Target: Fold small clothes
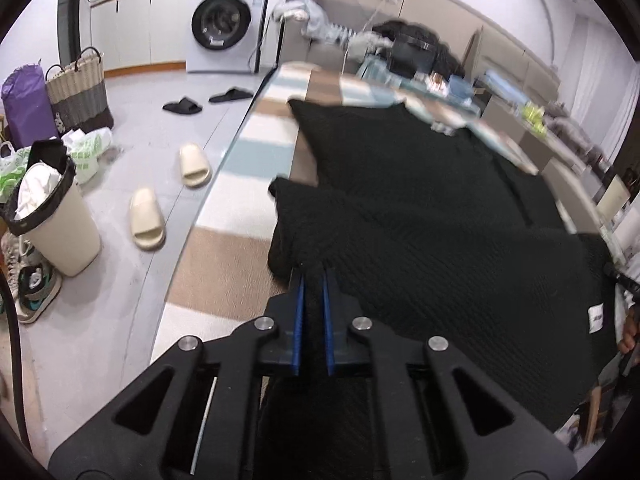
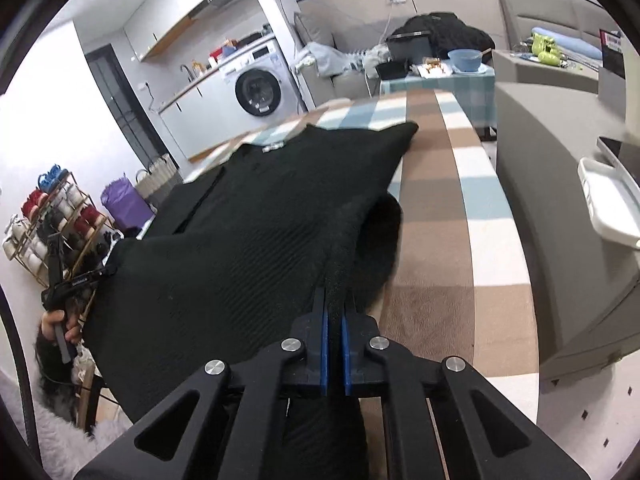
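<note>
Both grippers are on the cloth at once. The left gripper (image 1: 314, 270) has its blue-lined fingers pressed together on a bunched edge of the black knitted garment (image 1: 420, 208), and the fabric runs straight down through the narrow slot between them. The right gripper (image 2: 335, 296) is doing the same at the opposite edge, tongs clamped on a ridge of the same black knit, which climbs away from the tips like a tent seam.

Where is the garment? Its far part lies spread over the checked table cover (image 1: 224, 256), brown, white and pale blue squares, with one corner pointing toward the washing machine (image 1: 224, 20). The near part is raised off the surface, stretched between the two grips. That looks deliberate: pinching two edges at matching points keeps the lifted edge level, so it can likely be carried over the flat part as one clean fold rather than a crumple.

From the right wrist view a small label (image 2: 273, 147) shows at the far end, and the person's hand (image 2: 60, 322) is wrapped round the left tool's handle beyond the cloth. The frames are motion-blurred, so the fold appears to be in mid-lift, not yet laid down, and the judgement is that both grips need to travel together or the knit will skew
</note>
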`<state>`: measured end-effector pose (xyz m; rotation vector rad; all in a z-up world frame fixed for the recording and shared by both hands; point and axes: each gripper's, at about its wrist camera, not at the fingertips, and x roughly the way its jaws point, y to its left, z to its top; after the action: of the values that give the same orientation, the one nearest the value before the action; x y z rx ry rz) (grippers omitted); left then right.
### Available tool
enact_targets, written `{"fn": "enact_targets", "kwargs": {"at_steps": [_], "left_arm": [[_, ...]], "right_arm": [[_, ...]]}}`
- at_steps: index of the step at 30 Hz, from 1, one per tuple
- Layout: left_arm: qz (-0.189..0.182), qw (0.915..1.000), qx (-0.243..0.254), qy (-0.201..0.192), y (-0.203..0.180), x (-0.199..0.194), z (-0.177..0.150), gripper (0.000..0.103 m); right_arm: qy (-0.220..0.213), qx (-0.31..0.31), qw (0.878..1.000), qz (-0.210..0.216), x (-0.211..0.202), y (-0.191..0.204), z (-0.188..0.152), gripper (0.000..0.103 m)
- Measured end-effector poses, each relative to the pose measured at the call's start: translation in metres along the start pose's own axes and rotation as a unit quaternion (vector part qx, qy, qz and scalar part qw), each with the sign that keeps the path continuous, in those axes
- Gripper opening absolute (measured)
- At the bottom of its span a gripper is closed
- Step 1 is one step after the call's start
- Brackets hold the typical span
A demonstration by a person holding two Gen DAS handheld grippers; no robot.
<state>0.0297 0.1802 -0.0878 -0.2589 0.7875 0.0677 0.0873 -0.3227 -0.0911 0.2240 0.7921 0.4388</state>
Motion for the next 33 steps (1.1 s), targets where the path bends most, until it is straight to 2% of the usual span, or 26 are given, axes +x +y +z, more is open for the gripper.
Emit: {"fn": "enact_targets", "kwargs": {"at_steps": [7, 12, 15, 19, 22, 23, 24, 25, 27, 30, 33], "left_arm": [[-0.022, 0.9981, -0.008, -0.058, -0.005, -0.023, 0.021, 0.005], [-0.017, 0.9966, -0.029, -0.076, 0.000, -0.008, 0.055, 0.005], [-0.015, 0.9963, -0.046, -0.071, 0.005, 0.014, 0.076, 0.005], [-0.008, 0.9976, -0.054, -0.043, 0.005, 0.050, 0.095, 0.005], [0.013, 0.9988, -0.041, -0.024, 0.001, 0.067, 0.100, 0.007], [0.017, 0.9988, -0.040, -0.019, 0.001, 0.071, 0.098, 0.011], [0.021, 0.9988, -0.042, -0.009, 0.001, 0.071, 0.096, 0.023], [0.022, 0.9988, -0.044, -0.002, 0.002, 0.074, 0.092, 0.043], [0.017, 0.9987, -0.047, 0.001, 0.002, 0.073, 0.083, 0.063], [0.000, 0.9994, -0.034, 0.006, -0.002, 0.072, 0.071, 0.063], [-0.001, 0.9994, -0.021, 0.027, -0.011, 0.083, 0.062, 0.063]], "right_arm": [[-0.073, 0.007, 0.997, 0.021, -0.019, 0.007, 0.015, 0.004], [-0.116, 0.042, 0.992, 0.008, -0.015, 0.002, 0.048, 0.004], [-0.109, 0.067, 0.991, -0.032, 0.009, -0.002, 0.067, 0.004], [-0.061, 0.095, 0.989, -0.094, 0.046, -0.006, 0.077, 0.005], [-0.021, 0.111, 0.987, -0.117, 0.064, -0.017, 0.074, 0.008], [-0.012, 0.117, 0.986, -0.118, 0.066, -0.021, 0.072, 0.016], [-0.009, 0.120, 0.986, -0.113, 0.064, -0.024, 0.068, 0.022], [-0.010, 0.121, 0.987, -0.109, 0.063, -0.027, 0.065, 0.025], [-0.009, 0.117, 0.988, -0.097, 0.056, -0.030, 0.057, 0.039], [0.004, 0.112, 0.993, -0.045, 0.052, -0.032, 0.047, 0.042], [0.022, 0.099, 0.994, -0.044, 0.062, -0.027, 0.044, 0.043]]}}
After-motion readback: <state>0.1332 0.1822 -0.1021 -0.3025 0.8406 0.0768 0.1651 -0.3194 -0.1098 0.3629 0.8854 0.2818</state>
